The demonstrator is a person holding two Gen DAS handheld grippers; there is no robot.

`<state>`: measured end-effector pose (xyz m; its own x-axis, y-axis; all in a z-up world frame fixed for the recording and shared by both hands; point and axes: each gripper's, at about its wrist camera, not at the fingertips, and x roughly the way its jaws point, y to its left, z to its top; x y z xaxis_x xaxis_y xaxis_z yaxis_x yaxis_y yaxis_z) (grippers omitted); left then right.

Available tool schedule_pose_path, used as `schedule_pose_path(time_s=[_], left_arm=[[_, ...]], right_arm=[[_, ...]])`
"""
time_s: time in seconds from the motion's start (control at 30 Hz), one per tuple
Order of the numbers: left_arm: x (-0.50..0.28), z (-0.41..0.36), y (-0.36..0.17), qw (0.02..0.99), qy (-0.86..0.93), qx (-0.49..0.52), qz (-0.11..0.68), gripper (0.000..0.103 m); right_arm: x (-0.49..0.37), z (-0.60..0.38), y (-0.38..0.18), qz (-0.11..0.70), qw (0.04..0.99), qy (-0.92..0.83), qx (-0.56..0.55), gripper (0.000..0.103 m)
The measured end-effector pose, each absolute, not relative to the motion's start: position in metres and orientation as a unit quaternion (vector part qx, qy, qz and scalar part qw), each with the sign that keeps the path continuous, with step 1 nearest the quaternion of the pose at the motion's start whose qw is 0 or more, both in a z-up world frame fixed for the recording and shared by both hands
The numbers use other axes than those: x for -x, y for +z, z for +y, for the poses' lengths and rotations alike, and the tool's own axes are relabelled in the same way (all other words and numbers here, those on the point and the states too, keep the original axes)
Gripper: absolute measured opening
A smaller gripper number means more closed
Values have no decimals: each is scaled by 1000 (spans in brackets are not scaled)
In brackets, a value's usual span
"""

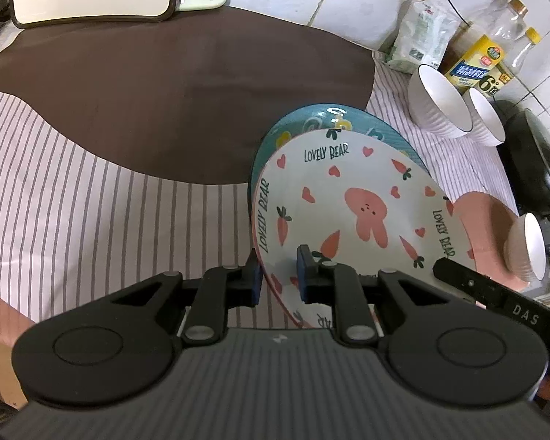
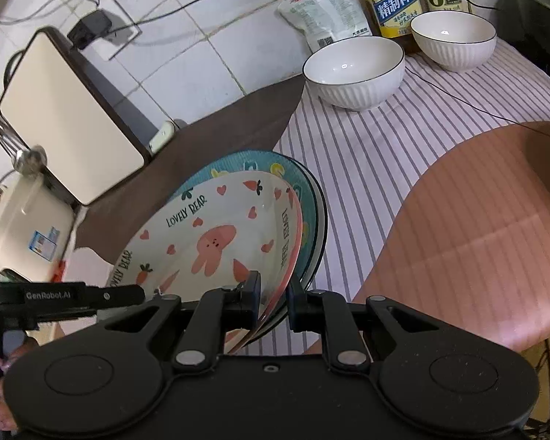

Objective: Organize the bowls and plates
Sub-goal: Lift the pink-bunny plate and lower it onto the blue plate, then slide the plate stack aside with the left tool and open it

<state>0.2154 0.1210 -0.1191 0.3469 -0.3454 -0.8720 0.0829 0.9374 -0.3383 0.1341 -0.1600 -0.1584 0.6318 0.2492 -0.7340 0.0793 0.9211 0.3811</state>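
Through the left wrist camera, the left gripper [image 1: 278,275] is clamped on the near rim of the white rabbit plate [image 1: 348,205], which lies nested on a teal plate [image 1: 311,124] and is tilted above the striped cloth [image 1: 73,190]. The pinch is narrow and right at the edge, so the glazed rim may slip, or the teal plate beneath may slide free and strike the counter. "LOVELY BEAR" is printed round the rim, "DAS" shows on the right gripper's finger at the frame's right, and a bottle label reads "6°". Three white ribbed bowls [image 1: 440,106] stand apart near the wall. Through the right wrist camera, the right gripper [image 2: 273,300] is closed on the opposite rim, apparently pinching both plates; uneven lowering between the two hands could twist the stack loose. "GenRobot.AI" reads on the left gripper's finger, and the yellow bottle [image 2: 392,0] carries Chinese lettering.
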Motion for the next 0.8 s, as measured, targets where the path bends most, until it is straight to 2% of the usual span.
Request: schedule_pose_path(time_s=[0.33,0.8], left_arm=[[-217,119,-125,809,-127,128,560,18],[-210,105,-124,827,-103,92,545,20]], right_arm=[[-134,-136,-152,413,906,17,-87,22],[-130,-130,-164,377,926,19,-25,29]])
